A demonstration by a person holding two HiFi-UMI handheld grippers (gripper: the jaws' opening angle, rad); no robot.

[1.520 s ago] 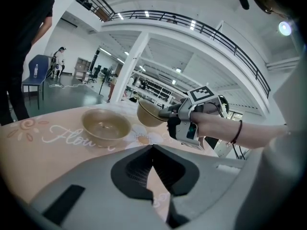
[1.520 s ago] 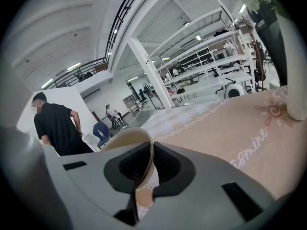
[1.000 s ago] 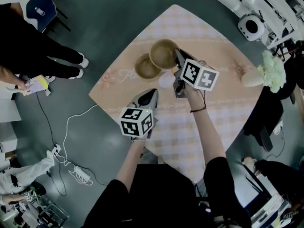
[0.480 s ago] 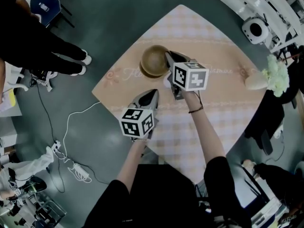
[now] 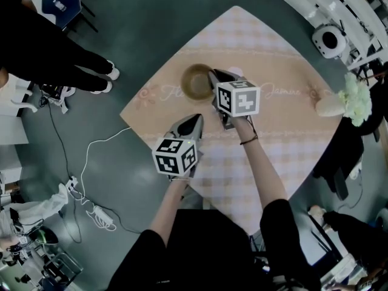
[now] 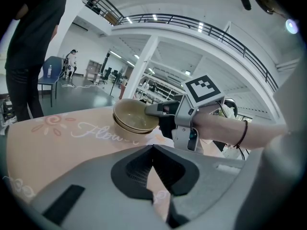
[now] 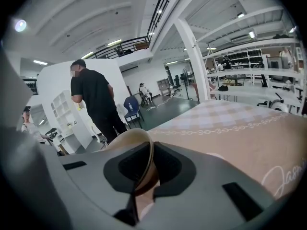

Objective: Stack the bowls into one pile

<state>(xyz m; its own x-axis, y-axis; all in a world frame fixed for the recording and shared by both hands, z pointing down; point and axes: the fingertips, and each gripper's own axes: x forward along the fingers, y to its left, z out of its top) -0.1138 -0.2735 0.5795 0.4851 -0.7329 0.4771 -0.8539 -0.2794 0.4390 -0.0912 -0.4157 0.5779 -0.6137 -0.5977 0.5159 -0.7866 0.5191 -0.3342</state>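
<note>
1. Between the jaws of the right gripper [image 7: 149,147]: the near rim of the upper bowl [image 7: 125,137], its thin wall running up through the gap. Still pinched there, though with the jaws starting to ease apart.
2. Just past those jaw tips and below them: the upper bowl seated inside the lower bowl [image 6: 128,129], rims close together, both standing on the table [image 5: 273,132].
3. A second ago: held raised and tilted by the same jaws, beside and partly over the lower bowl, with two round openings showing from the head view. Half a second ago: above the lower bowl, not quite centred. Now: nested, with only one opening to see from above.
4. Jaws of the left gripper [image 6: 153,147] pressed together, nothing between them, only a sliver of tablecloth [image 6: 72,128] seen through the hollow behind the tips.
5. Ahead of the left jaws and slightly to their left: the stacked bowls, well apart from the tips, with the right gripper reaching in from the right.
6. Left gripper placed as it was a second ago.
7. Far beyond the right jaws, past the table's edge: a person in black [image 7: 93,99] standing.
</note>
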